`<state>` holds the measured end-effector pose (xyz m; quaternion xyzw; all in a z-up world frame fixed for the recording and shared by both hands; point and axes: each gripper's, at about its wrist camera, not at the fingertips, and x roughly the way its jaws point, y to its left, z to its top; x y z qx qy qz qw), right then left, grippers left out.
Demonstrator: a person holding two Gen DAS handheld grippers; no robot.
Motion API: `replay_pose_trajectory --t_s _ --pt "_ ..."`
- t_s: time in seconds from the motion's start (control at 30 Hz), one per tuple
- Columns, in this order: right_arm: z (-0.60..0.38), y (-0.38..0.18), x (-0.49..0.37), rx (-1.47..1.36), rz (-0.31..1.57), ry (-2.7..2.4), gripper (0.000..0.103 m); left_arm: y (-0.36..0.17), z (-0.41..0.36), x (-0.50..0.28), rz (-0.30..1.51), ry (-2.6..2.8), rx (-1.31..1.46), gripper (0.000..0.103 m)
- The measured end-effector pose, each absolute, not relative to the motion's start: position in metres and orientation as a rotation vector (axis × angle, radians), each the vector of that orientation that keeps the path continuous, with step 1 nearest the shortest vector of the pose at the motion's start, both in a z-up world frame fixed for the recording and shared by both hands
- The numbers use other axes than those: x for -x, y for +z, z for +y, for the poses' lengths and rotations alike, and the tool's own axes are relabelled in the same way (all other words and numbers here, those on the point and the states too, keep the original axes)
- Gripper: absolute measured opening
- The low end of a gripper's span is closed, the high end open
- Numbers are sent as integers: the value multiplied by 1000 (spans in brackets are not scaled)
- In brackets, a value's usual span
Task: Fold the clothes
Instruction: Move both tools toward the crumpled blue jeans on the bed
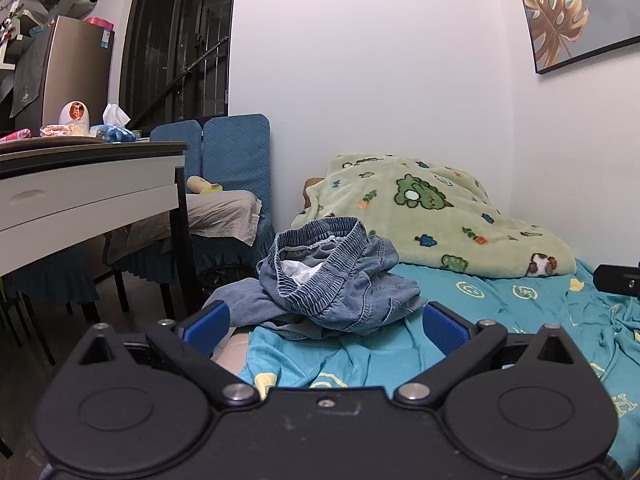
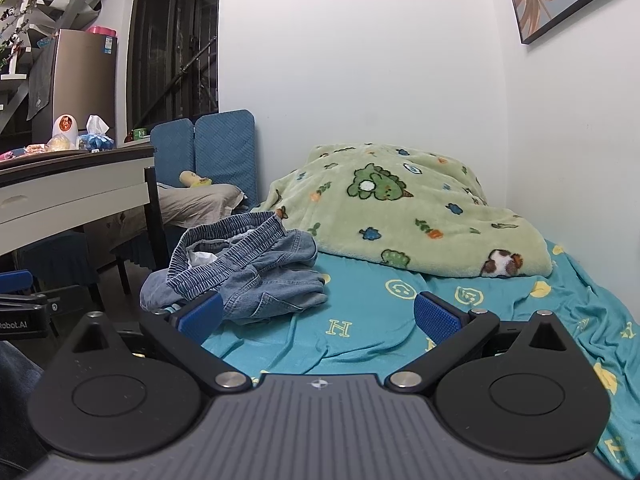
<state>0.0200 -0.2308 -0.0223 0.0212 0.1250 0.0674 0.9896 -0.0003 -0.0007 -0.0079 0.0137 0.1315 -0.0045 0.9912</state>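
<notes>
Left gripper (image 1: 326,322): jaws spread wide, blue pads empty, nothing between them. It hovers low over the near edge of the bed, aimed straight at the crumpled denim shorts (image 1: 332,276), which lie just beyond the fingertips; apart, not touching, as far as the fisheye lets me judge.

Right gripper (image 2: 318,316): jaws likewise spread, holding nothing. From this side the shorts (image 2: 248,268) sit ahead and to the left, near the left pad. Bare sheet lies between the pads.

Shorts: bunched in a heap at the left edge of the teal bedsheet (image 1: 480,304), elastic waistband uppermost and gaping, white lining visible inside. One part hangs off the mattress edge toward the floor.

Farther back: green fleece blanket (image 2: 400,220) with cartoon print, piled against the wall, just behind the shorts. Whether the two touch is unclear.

Left of the bed: white table (image 1: 80,192) with clutter on top, blue-covered chair (image 1: 236,148) behind it. Framed leaf picture (image 1: 572,12) on the right wall.
</notes>
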Motion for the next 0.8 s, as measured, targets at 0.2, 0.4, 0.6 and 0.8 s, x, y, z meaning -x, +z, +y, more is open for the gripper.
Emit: replay_pose_trajectory --t_s 0.2,0.4,0.6,0.8 --pt "-231 -23 -19 -44 248 136 103 -8 1 1 263 -11 -25 103" --pt "-231 -22 -22 -56 251 141 103 -4 5 -5 284 -10 6 103" --pt "-236 -25 -38 -122 252 128 103 4 8 -25 335 -40 34 103" --pt "-240 -28 -68 -162 251 108 103 21 7 -72 373 -53 18 103"
